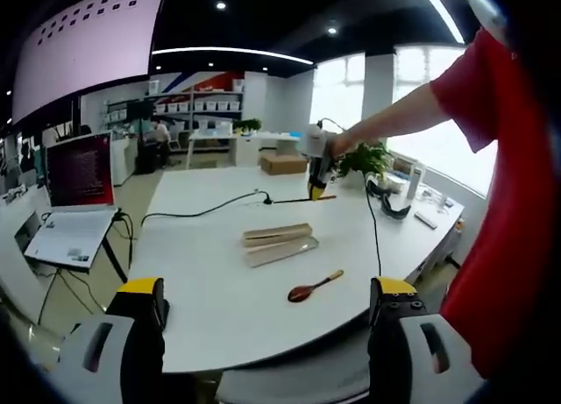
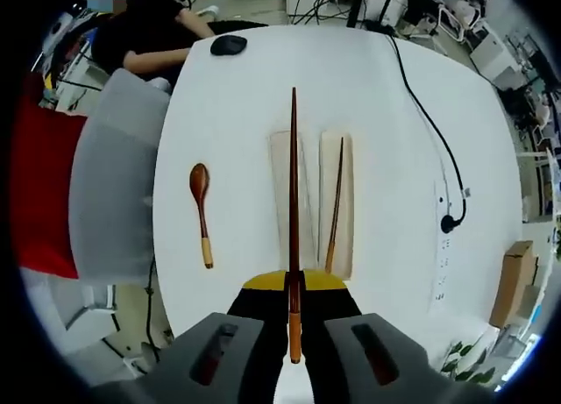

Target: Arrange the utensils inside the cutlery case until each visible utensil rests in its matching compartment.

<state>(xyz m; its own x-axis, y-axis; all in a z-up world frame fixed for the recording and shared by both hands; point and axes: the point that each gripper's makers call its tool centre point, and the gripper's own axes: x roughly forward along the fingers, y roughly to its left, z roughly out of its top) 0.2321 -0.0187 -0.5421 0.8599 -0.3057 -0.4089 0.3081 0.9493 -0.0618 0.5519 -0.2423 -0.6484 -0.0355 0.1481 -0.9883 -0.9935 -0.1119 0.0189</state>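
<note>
Wooden, long and shallow, the case point(image 2: 311, 202) lies on the white table point(image 2: 386, 132). Left of the case rests a smooth dark spoon point(image 2: 202, 211) with a pale handle, well apart. The right gripper point(image 2: 294, 309), clamped on one slim dark chopstick point(image 2: 294, 194), hangs over the case; a second chopstick point(image 2: 336, 202) lies inside its right compartment. Risk: the thin, slick stick may pivot or roll out on release. The left gripper point(image 1: 267, 309) hovers with jaws apart, holding nothing.
</note>
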